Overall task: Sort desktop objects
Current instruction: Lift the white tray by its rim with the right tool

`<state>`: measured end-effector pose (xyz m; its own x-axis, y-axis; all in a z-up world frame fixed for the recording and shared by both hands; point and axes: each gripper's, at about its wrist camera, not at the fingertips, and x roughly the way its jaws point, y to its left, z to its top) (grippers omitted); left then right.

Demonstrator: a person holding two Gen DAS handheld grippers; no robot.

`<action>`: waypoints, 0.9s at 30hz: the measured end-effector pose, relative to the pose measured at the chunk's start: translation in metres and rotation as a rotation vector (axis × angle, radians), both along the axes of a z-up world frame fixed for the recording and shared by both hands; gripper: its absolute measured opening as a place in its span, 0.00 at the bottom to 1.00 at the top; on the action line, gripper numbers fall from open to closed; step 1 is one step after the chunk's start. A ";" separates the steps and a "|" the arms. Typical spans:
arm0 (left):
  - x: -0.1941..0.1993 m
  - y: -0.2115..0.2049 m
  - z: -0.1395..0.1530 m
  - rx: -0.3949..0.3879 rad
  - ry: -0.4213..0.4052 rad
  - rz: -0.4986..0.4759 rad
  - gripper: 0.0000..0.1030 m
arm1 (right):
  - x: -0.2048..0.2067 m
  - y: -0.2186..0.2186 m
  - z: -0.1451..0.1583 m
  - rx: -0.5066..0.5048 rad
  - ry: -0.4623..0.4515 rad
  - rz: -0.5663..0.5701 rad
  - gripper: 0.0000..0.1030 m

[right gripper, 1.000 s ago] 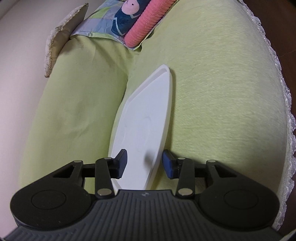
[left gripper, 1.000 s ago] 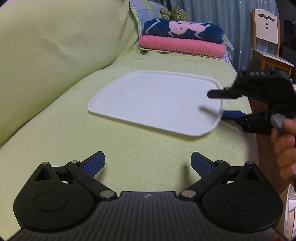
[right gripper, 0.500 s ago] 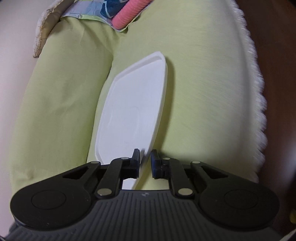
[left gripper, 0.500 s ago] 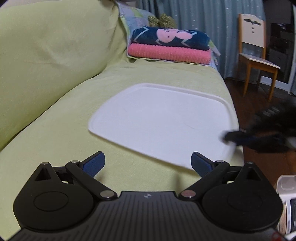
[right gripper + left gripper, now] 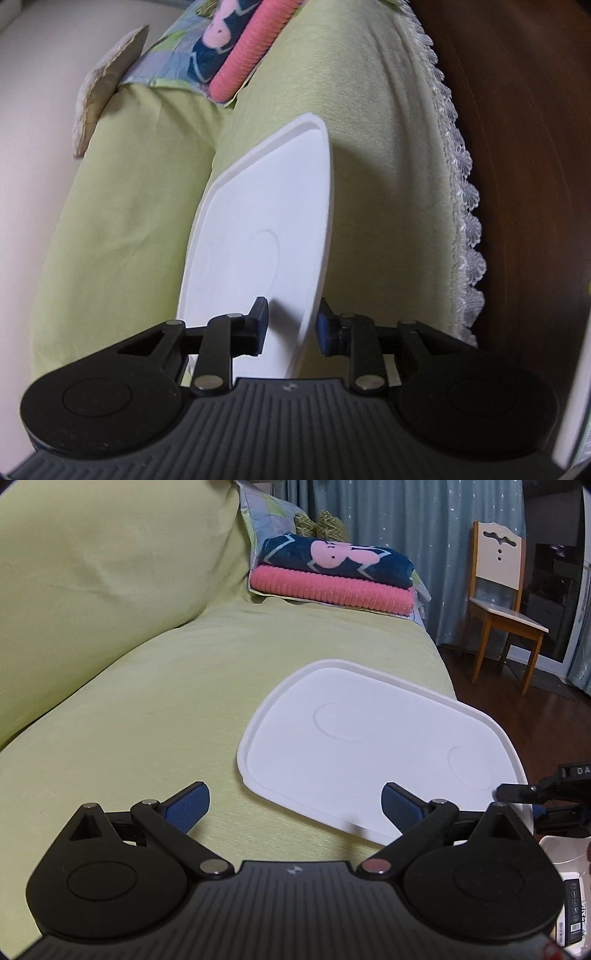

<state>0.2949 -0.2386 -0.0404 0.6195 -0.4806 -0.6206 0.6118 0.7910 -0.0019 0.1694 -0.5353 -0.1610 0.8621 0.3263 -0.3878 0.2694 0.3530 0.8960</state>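
Quick count: one white tray [image 5: 376,746] on one green sofa [image 5: 147,709]. Two folded towels stacked, navy one [image 5: 336,561] over pink one [image 5: 332,590]. One patterned pillow [image 5: 258,528] behind. One wooden chair [image 5: 498,605]. Two grippers, left [image 5: 295,805] and right [image 5: 291,325].

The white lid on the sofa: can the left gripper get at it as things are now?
Probably yes. The left gripper is open and empty, the white lid lies just ahead of it on the sofa, and nothing stands between. The right gripper already straddles the lid's near edge, so that corner is taken.
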 end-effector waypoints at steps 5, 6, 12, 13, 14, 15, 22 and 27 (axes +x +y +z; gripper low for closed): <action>0.003 -0.002 -0.001 -0.005 0.013 0.001 0.97 | 0.009 -0.004 -0.006 0.041 0.007 -0.016 0.24; 0.002 -0.003 -0.002 -0.004 0.013 -0.005 0.97 | 0.008 -0.005 -0.005 0.044 0.003 -0.014 0.22; -0.003 -0.004 -0.002 -0.019 0.043 -0.059 0.97 | -0.007 -0.003 0.006 0.023 -0.043 0.109 0.17; -0.003 -0.003 -0.002 -0.029 0.051 -0.065 0.97 | -0.010 -0.003 0.009 0.003 -0.050 0.136 0.17; -0.002 -0.001 -0.002 -0.039 0.060 -0.066 0.97 | -0.015 -0.004 0.012 -0.020 -0.051 0.150 0.17; -0.001 0.000 -0.003 -0.046 0.068 -0.063 0.97 | -0.020 -0.008 0.012 -0.029 -0.049 0.149 0.17; 0.005 -0.007 -0.005 -0.070 0.097 -0.071 0.97 | -0.028 -0.043 -0.002 -0.003 0.000 0.032 0.21; 0.018 -0.014 -0.007 -0.131 0.141 -0.067 0.97 | -0.011 -0.050 -0.011 0.016 0.010 0.015 0.24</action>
<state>0.3130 -0.2527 -0.0478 0.4945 -0.6002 -0.6287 0.6495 0.7359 -0.1916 0.1588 -0.5855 -0.1718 0.8531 0.3448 -0.3915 0.2737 0.3430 0.8986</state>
